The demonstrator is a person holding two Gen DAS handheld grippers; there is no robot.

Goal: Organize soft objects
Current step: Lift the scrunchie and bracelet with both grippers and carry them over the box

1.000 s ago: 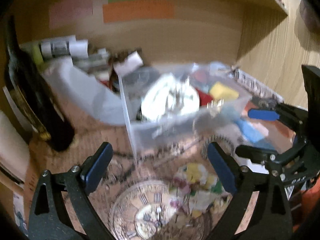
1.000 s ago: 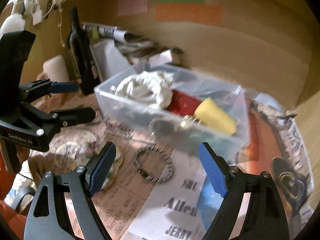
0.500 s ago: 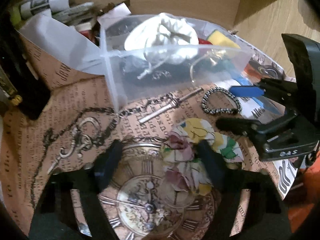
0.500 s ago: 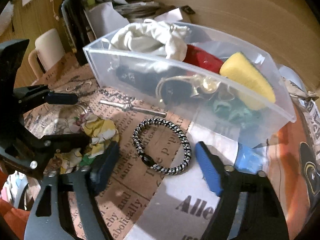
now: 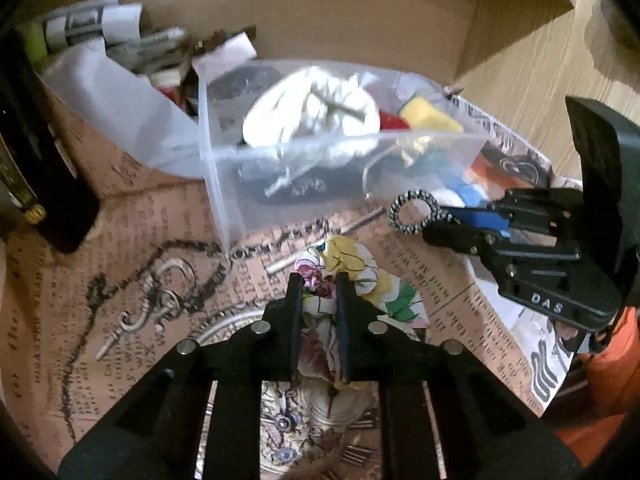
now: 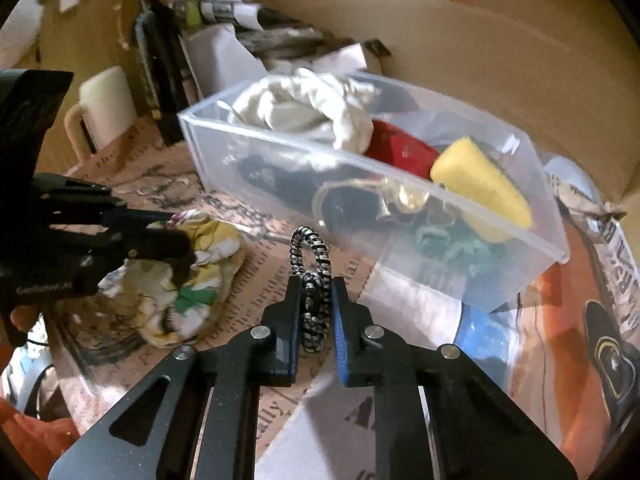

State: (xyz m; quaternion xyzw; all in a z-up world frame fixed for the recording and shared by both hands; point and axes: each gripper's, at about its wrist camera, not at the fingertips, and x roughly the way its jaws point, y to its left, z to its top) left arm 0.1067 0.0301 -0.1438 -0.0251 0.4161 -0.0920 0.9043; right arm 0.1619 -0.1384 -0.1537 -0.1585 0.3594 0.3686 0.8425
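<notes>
My left gripper [image 5: 318,280] is shut on a floral cloth scrunchie [image 5: 356,276] lying on the printed paper; it also shows in the right wrist view [image 6: 188,276]. My right gripper [image 6: 314,284] is shut on a black-and-white braided hair tie [image 6: 314,256], held a little above the paper; it also shows in the left wrist view [image 5: 414,212]. Just behind both stands a clear plastic bin [image 6: 400,208] holding a white cloth [image 6: 308,108], a red item [image 6: 400,148], a yellow sponge [image 6: 480,184] and darker things.
A dark bottle [image 6: 160,52] and a white mug [image 6: 104,108] stand at the left. A chain with a key [image 5: 152,304] and a metal rod [image 5: 280,266] lie on the paper. Cardboard walls close the back and right.
Both grippers moved down and closed: the left on the floral scrunchie, the right on the braided hair tie, which is now lifted off the paper.
</notes>
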